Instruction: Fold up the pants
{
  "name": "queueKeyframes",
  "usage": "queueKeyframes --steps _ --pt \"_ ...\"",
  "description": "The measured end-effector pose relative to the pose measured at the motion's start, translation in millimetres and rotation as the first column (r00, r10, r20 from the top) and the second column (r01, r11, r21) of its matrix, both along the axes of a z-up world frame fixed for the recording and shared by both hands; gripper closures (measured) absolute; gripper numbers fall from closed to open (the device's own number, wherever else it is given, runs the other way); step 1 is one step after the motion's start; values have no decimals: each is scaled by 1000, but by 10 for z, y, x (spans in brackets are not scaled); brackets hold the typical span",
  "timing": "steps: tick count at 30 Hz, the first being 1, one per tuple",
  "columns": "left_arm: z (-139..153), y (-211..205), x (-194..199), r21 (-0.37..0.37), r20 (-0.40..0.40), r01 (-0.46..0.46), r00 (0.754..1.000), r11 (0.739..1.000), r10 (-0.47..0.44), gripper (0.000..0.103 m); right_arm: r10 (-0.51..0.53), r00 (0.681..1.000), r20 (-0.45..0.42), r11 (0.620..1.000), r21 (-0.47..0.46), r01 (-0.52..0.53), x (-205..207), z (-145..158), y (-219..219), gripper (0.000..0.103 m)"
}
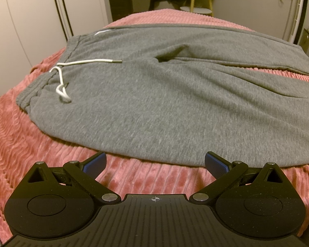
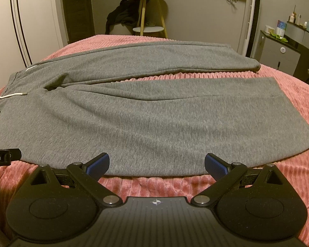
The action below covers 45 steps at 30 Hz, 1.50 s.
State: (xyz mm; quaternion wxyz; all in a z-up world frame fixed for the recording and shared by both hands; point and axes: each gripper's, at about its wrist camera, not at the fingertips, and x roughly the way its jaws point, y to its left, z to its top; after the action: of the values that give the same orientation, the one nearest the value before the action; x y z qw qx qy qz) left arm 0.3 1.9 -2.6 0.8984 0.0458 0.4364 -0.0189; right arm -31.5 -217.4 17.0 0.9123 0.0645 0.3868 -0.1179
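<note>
Grey sweatpants (image 1: 154, 94) lie flat on a pink ribbed bedspread (image 1: 31, 144), waistband to the left, both legs stretched to the right and slightly apart. A white drawstring (image 1: 82, 62) lies loose near the waistband. My left gripper (image 1: 155, 162) is open and empty, just short of the pants' near edge by the hip. My right gripper (image 2: 156, 164) is open and empty, at the near edge of the near leg (image 2: 154, 123). The far leg (image 2: 164, 59) lies behind it. The left gripper's body (image 2: 4, 156) shows at the right wrist view's left edge.
A white wardrobe (image 1: 31, 10) stands to the left. A small wooden side table (image 2: 150, 12) with dark clothes beside it stands beyond the bed. A white tower unit (image 2: 251, 20) and a dresser (image 2: 282, 51) with bottles stand at the right.
</note>
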Motion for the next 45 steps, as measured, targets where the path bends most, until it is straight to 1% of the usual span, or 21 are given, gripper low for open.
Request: queueKeyframes --steps 14,24,28,31,33,34,35,38,40,43,45 --pt "-3 -18 -4 4 -5 1 1000 1000 -1 0 0 1000 -2 1000 9 0 -2 -18 -24 4" --pt "40 4 3 -10 -7 -6 1000 1000 6 0 3 1000 -3 1000 18 -3 -3 -15 -48 4" --pt "38 -2 28 -11 -16 -1 1000 1000 1 0 -1 1000 -18 996 85 3 28 -21 -160 4" --pt "37 2 66 -4 -27 -8 1000 1000 8 0 -25 999 -34 984 174 30 64 -57 -327 4" --pt "64 24 122 -19 -43 -18 999 1000 17 0 -51 998 -45 968 244 61 113 -90 -511 4" --pt "88 46 177 -35 -54 -28 998 999 26 0 -65 997 -48 966 248 75 138 -99 -568 4" --pt "106 70 232 -47 -59 -40 998 998 38 0 -99 994 -52 967 230 108 182 -108 -670 4" --pt "141 159 485 -61 -62 -111 992 992 107 0 -177 979 -106 970 152 192 351 -178 -952 4" --pt "178 207 727 -48 -54 -191 981 981 188 0 -199 967 -162 965 141 222 459 -285 -1122 4" --pt "265 231 1040 -65 -12 -271 963 961 270 0 -213 940 -266 955 145 257 597 -525 -1294 4" --pt "303 225 1269 -77 21 -331 943 941 333 0 -217 938 -269 948 170 268 619 -602 -1364 4"
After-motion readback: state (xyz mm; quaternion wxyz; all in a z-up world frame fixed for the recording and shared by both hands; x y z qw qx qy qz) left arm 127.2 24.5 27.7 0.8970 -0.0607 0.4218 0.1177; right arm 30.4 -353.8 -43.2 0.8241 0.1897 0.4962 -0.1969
